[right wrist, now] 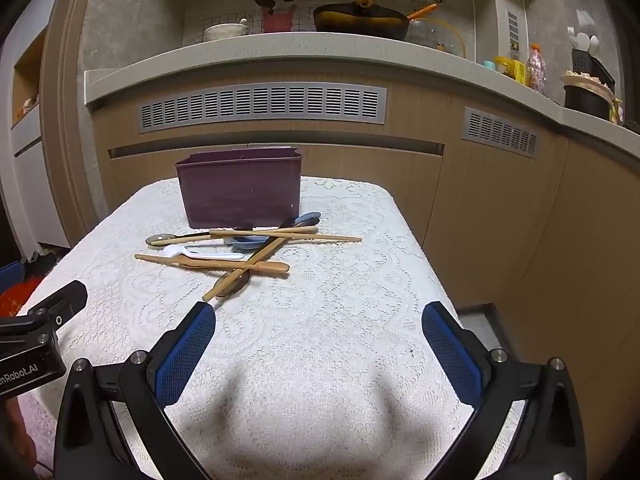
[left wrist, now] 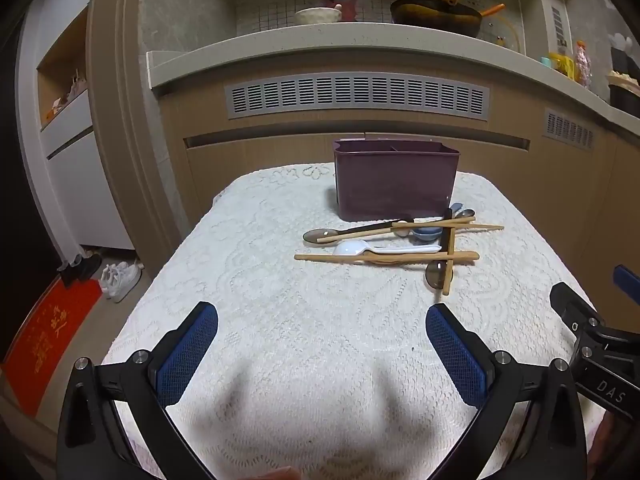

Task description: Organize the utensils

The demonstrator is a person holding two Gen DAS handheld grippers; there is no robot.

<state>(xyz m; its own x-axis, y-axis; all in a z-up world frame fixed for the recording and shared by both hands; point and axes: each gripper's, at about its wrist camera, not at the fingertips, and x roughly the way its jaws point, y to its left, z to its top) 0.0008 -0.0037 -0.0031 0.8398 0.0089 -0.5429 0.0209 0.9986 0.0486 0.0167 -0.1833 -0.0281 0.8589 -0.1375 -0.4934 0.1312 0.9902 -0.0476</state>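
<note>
A purple utensil holder (left wrist: 396, 178) (right wrist: 240, 188) with an inner divider stands at the far side of the table. In front of it lies a crossed pile: wooden chopsticks (left wrist: 386, 257) (right wrist: 212, 262), a white spoon (left wrist: 352, 247) (right wrist: 176, 251), a blue spoon (left wrist: 426, 234) (right wrist: 248, 243) and dark metal spoons (left wrist: 320, 235) (right wrist: 232, 282). My left gripper (left wrist: 322, 320) is open and empty above the near table. My right gripper (right wrist: 318, 318) is open and empty, its left fingertip (right wrist: 202, 320) close to a chopstick end.
The table wears a white lace cloth (left wrist: 280, 300) (right wrist: 340, 280). Behind it stand wooden kitchen cabinets under a counter (left wrist: 360, 40) with a bowl and a pan. Shoes (left wrist: 120, 276) and a red mat (left wrist: 48, 340) lie on the floor at the left.
</note>
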